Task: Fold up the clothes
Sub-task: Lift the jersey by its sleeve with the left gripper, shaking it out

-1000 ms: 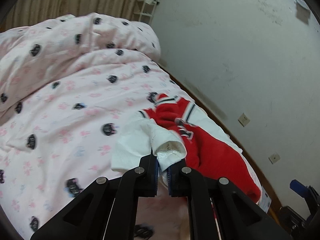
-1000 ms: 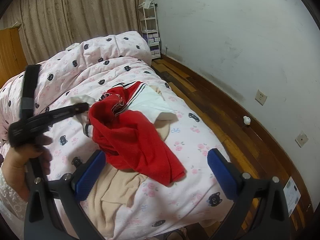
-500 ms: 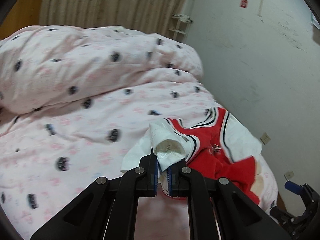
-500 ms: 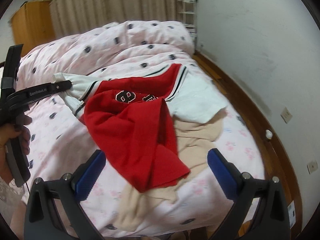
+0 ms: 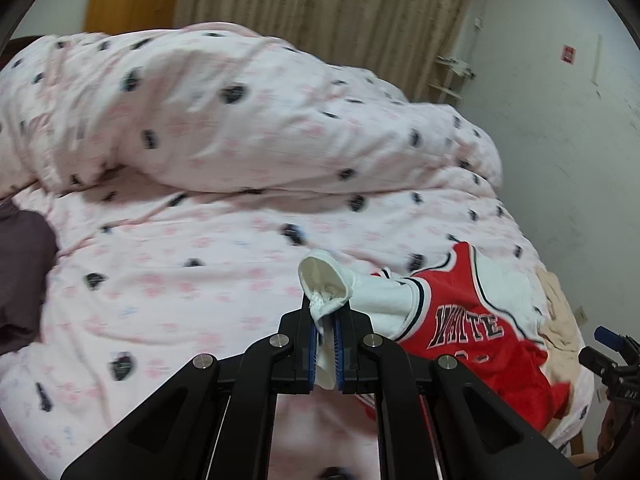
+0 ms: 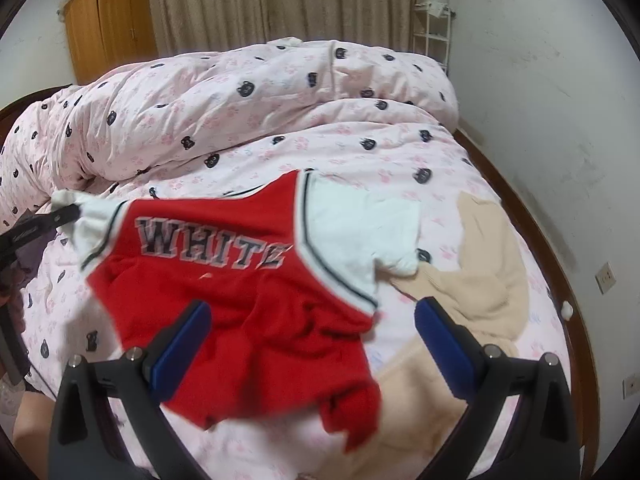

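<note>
left gripper point(image 5: 329, 320) clamped tight on the white sleeve cuff point(image 5: 326, 288) of a red jersey point(image 6: 240, 292) (chest lettering "white" in dark block letters), sleeve pulled taut toward the pads. right gripper point(image 6: 312, 344) spread wide, blue pads point(image 6: 182, 344) apart with nothing between them, poised over the jersey's crumpled red lower half. jersey stretched across the pink bedsheet point(image 6: 380, 160), other white sleeve point(image 6: 360, 228) lying flat toward the wall side. beige garment point(image 6: 488, 272) partly under and beside it. bunched pink quilt point(image 6: 240, 92) with dark cat faces behind. wooden wardrobe point(image 6: 108, 28), beige curtain point(image 6: 280, 0) and white shelf rack point(image 6: 434, 36) at the far wall.
</note>
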`<action>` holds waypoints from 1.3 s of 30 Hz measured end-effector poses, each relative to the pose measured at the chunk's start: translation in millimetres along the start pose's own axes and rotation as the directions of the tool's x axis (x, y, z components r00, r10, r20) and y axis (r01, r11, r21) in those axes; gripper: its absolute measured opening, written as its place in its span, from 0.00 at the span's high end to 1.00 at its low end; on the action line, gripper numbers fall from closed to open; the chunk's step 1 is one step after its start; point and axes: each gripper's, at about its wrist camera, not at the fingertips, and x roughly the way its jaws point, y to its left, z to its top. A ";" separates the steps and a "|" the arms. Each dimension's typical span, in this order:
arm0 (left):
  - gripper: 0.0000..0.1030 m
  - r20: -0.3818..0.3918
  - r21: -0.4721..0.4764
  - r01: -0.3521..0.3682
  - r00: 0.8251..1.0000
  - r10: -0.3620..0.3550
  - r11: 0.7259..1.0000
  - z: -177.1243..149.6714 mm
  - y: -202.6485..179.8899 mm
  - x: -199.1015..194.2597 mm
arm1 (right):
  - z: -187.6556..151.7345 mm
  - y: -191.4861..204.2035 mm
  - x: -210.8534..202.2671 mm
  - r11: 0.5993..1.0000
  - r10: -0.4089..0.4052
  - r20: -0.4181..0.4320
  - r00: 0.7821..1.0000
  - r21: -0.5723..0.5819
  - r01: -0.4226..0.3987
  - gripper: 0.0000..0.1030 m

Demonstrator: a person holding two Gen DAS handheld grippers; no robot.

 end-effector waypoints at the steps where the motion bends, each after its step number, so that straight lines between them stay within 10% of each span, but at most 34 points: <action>1: 0.94 0.006 -0.013 -0.014 1.000 0.014 1.000 0.0 10.5 -3.8 | 3.1 4.6 3.2 1.000 0.005 -0.003 1.000 -0.005 -0.005 0.00; 13: 0.91 -0.033 -0.182 -0.170 0.985 0.167 0.968 -3.9 143.7 -18.8 | 31.1 70.0 52.6 0.994 0.059 -0.048 0.997 -0.094 -0.063 0.00; 22: 0.29 0.045 -0.177 -0.266 0.960 0.277 0.948 -15.4 162.3 -27.4 | 64.1 118.8 112.3 0.963 0.093 -0.092 0.991 -0.245 -0.113 0.01; 31: 0.29 -0.064 0.049 -0.058 0.996 0.061 0.997 40.0 139.0 36.3 | 99.1 159.8 180.2 0.891 0.138 -0.169 0.976 -0.410 -0.197 0.20; 39: 0.30 -0.308 0.229 0.099 0.951 -0.024 0.968 35.0 117.1 101.6 | 119.5 169.9 214.4 0.838 0.218 -0.242 0.945 -0.450 -0.309 0.20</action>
